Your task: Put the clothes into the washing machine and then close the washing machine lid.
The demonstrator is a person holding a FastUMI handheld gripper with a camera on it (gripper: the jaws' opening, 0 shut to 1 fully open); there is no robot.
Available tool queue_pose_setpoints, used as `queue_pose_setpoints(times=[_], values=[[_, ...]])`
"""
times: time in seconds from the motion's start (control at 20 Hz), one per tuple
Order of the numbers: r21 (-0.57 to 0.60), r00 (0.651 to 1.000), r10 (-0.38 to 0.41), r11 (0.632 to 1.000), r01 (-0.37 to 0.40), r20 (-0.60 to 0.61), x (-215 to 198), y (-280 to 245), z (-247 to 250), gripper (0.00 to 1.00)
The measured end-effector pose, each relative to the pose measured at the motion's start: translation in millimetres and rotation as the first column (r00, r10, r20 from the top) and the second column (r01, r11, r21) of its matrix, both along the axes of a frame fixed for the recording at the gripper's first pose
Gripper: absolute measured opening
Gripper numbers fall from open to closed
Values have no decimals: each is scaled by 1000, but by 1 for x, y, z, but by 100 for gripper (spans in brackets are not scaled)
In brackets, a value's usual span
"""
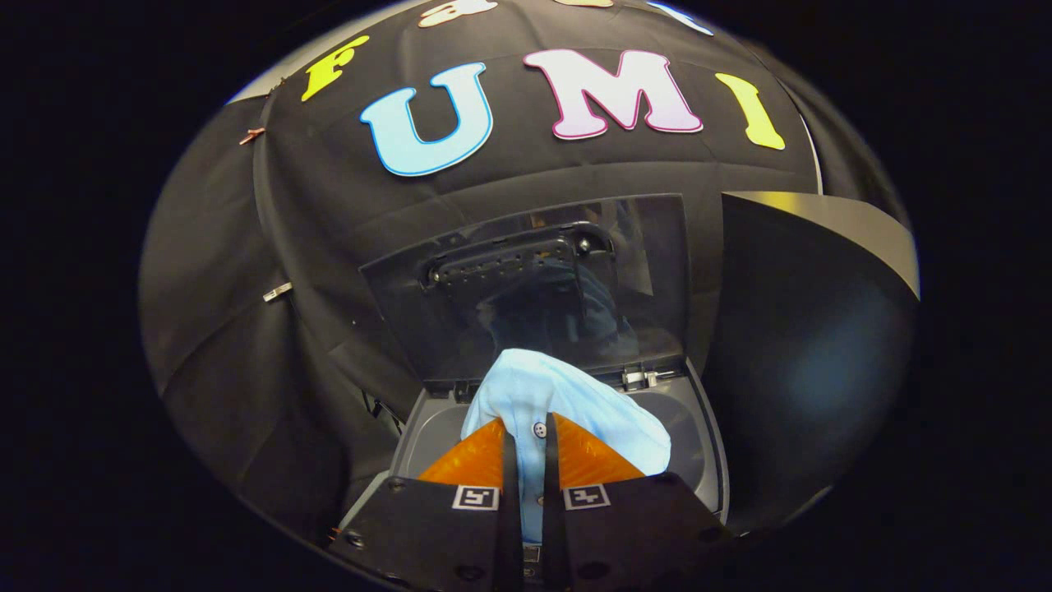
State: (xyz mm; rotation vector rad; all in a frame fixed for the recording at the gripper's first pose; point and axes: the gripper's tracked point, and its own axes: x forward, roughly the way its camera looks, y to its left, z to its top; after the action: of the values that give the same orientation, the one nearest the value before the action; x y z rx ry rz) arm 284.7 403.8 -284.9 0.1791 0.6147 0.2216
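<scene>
Gripper (pixel 530 440) fingers (pixel 509 469) are clenched on a light blue shirt (pixel 567 403); a narrow strip of the cloth, bearing a small button (pixel 540 429), is pinched between them; the rest of the cloth bunches up above and to the right of the fingertips. Shirt hangs over the open top of the washer (pixel 707 444), above the drum opening (pixel 678 427); whether the cloth touches the washer rim cannot be told. Lid (pixel 542 288) stands raised at the washer's rear edge, roughly upright, its dark glossy panel facing the gripper; hinge hardware (pixel 641 378) shows along the lid's lower edge, just beyond the shirt. Black cloth wall (pixel 312 247) stands behind the lid.
</scene>
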Motion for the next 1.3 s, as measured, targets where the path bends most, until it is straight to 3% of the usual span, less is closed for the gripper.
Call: queue_pose_setpoints(times=[0.35,0.55,0.6,0.65,0.75,0.9,1.3], values=[[-33,999,-13,999,11,-43,7,8,-24,14],[-38,997,-22,999,19,-69,7,12,-34,22],[-49,997,-22,999,18,-80,7,13,-39,30],[-52,997,-23,998,20,-71,7,13,-35,30],[-54,999,-22,998,20,-32,8,17,-23,46],[-95,1000,-31,995,30,-1,9,11,-17,99],[-100,999,-30,995,27,-35,7,7,-22,99]])
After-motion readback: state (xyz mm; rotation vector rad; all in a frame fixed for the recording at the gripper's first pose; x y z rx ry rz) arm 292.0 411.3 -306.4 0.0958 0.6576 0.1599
